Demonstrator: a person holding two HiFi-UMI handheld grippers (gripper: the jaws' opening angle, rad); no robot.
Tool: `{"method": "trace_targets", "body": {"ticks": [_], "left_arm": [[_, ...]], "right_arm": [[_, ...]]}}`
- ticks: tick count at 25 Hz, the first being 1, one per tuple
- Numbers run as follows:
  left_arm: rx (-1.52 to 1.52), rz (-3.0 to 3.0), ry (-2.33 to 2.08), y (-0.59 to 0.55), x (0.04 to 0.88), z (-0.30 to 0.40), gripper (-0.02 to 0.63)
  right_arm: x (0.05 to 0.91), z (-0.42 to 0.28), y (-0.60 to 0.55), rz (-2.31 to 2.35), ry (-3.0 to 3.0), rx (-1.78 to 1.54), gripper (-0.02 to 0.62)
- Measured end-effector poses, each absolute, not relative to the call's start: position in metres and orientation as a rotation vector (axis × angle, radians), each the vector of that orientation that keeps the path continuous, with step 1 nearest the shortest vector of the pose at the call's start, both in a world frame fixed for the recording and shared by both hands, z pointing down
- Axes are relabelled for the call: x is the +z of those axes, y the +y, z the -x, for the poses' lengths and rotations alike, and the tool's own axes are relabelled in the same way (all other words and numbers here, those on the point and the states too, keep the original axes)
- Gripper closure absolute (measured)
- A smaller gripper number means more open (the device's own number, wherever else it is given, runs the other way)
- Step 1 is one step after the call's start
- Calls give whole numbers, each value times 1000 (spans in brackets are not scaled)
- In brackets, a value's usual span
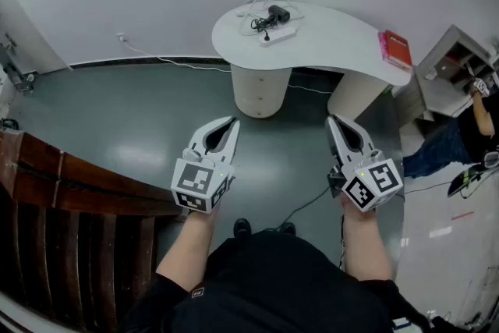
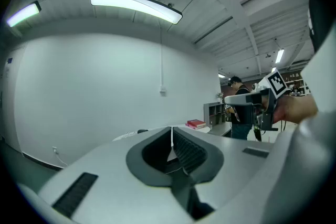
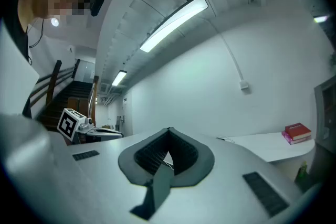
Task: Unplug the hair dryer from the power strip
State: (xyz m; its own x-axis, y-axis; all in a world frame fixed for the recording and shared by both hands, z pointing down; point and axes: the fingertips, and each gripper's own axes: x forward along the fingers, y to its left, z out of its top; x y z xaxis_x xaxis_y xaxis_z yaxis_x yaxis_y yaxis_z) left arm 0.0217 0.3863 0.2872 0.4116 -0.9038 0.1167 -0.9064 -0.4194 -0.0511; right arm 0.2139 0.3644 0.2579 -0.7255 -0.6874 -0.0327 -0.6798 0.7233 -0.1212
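Dryer (image 1: 277, 12), strip (image 1: 278, 35) on table (image 1: 335, 43)
Left gripper (image 1: 232, 121), right gripper (image 1: 332, 120) well short of table, both closed tight, empty.

Hair dryer plug (image 1: 267, 34) too small

FREE: open floor (image 1: 140, 121) from left gripper (image 1: 231, 122) and right gripper (image 1: 334, 121) to table (image 1: 335, 39); tabletop bare right of power strip (image 1: 278, 35) | LEFT: wooden stair rail (image 1: 78, 175) near left gripper | RIGHT: shelf (image 1: 460, 58), 1 person (image 1: 460, 140) | TABLE: cords (image 1: 256, 24) round hair dryer (image 1: 277, 13), red book (image 1: 395, 48) at right end | UNDER: 2 pedestals (image 1: 261, 90)
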Motion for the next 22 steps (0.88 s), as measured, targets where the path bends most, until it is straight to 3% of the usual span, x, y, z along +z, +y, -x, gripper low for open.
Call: {"method": "trace_targets", "body": {"ticks": [22], "left_arm": [[217,-2583,-1643,412,305,75,588]], "right_arm": [[264,-124,382,1103,2849,-263,561]]}}
